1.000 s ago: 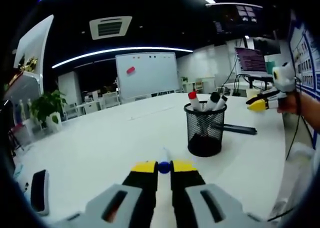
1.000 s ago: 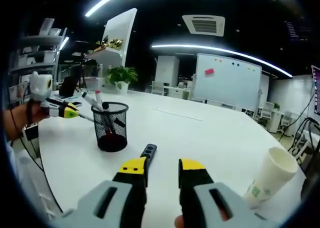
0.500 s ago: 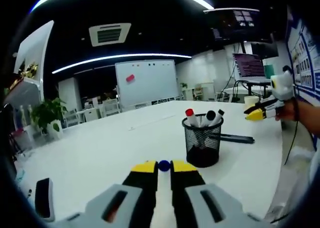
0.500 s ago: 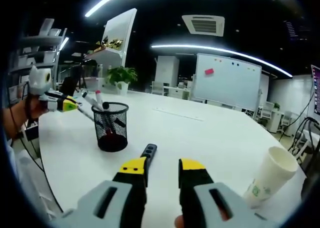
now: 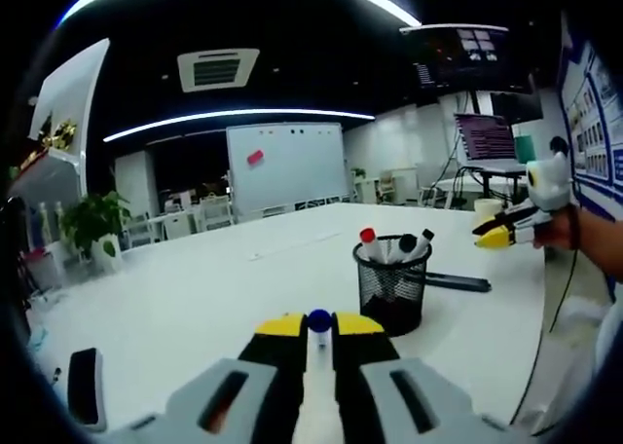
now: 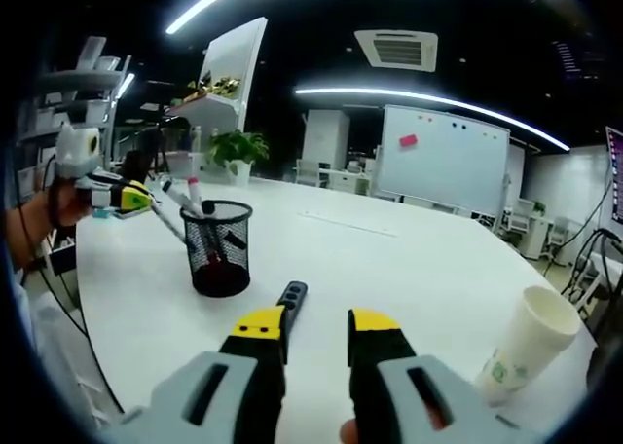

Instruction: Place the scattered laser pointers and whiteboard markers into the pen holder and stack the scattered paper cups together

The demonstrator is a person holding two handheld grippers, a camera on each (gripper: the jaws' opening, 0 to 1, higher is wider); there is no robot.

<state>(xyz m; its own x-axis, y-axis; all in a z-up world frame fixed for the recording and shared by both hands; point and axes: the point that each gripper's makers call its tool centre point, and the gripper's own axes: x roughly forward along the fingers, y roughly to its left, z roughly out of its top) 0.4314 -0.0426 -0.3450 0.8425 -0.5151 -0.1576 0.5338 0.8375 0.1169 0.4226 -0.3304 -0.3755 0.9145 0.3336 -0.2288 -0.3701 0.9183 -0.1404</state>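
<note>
My left gripper (image 5: 319, 325) is shut on a whiteboard marker with a blue cap (image 5: 318, 319), raised above the white table (image 5: 185, 298). Ahead to the right stands the black mesh pen holder (image 5: 394, 286), holding one red-capped and two black-capped markers. A black laser pointer (image 5: 456, 281) lies flat behind it. In the right gripper view, my right gripper (image 6: 316, 325) is open and empty, low over the table. The laser pointer (image 6: 290, 294) lies just ahead of its left jaw. The pen holder (image 6: 217, 247) stands further left, with the left gripper (image 6: 125, 198) beside its rim.
A paper cup (image 6: 526, 345) sits tilted at the right of the table near the edge. A dark eraser (image 5: 83, 397) lies at the left near the table's edge. The right gripper (image 5: 506, 232), held in a hand, is beyond the pen holder. A whiteboard (image 5: 282, 157) stands far back.
The left gripper has risen a little with the marker in it, and the pen holder now sits lower in its view. The right gripper has stayed still.
</note>
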